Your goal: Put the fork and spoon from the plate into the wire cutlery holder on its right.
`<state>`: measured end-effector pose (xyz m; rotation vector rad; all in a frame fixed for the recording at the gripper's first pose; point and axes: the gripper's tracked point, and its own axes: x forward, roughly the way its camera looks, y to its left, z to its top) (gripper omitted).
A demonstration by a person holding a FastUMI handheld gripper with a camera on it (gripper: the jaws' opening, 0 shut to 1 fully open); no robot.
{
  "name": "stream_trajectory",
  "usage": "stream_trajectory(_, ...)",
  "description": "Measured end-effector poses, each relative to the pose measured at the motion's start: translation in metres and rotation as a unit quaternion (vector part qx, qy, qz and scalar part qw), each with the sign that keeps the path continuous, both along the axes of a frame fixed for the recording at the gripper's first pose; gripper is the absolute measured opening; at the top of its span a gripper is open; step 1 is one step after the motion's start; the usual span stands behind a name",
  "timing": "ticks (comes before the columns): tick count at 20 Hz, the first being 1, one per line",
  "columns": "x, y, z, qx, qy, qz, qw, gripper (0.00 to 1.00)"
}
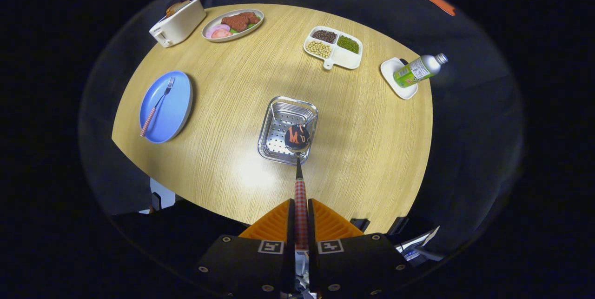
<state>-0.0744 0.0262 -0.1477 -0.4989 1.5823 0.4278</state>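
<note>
Gripping the checked handle of the spoon (300, 182), the tongs (300, 217) are clamped on it from both sides, with the handle running straight out ahead between the two fingers. The spoon's bowl hangs above the wire cutlery holder (279, 124), a shiny perforated metal basket standing near the middle of the wooden table (232, 159); whether the bowl touches the basket cannot be told. Well off to the left of the holder lies the blue plate (174, 110), and the fork (157, 106) rests on it, its checked handle pointing toward the near table edge and its tines toward the far side. Beyond the plate, at the far left of the table, stands a white toaster (179, 24), and just beside it an oval dish of food (232, 24). Farther right sits a white divided tray (341, 55) with beans and grains, and near the right edge a bottle (418, 70) stands on a small white saucer (393, 76).
</note>
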Motion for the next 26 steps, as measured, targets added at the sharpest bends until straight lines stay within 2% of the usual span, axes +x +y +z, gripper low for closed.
stream_trajectory(7,0.027,0.014,-0.009,-0.003,-0.001,-0.002,1.0,0.12)
stream_trajectory(12,0.017,0.025,-0.005,0.003,-0.005,0.035,0.999,0.12)
stream_trajectory(15,0.024,0.027,-0.008,-0.007,-0.021,0.032,0.999,0.12)
stream_trajectory(19,0.041,0.042,-0.014,0.006,-0.051,0.024,0.998,0.18)
stream_trajectory(23,0.053,0.07,-0.006,0.045,-0.105,0.021,0.993,0.22)
stream_trajectory(26,0.044,0.1,0.003,0.079,-0.13,0.018,0.988,0.28)
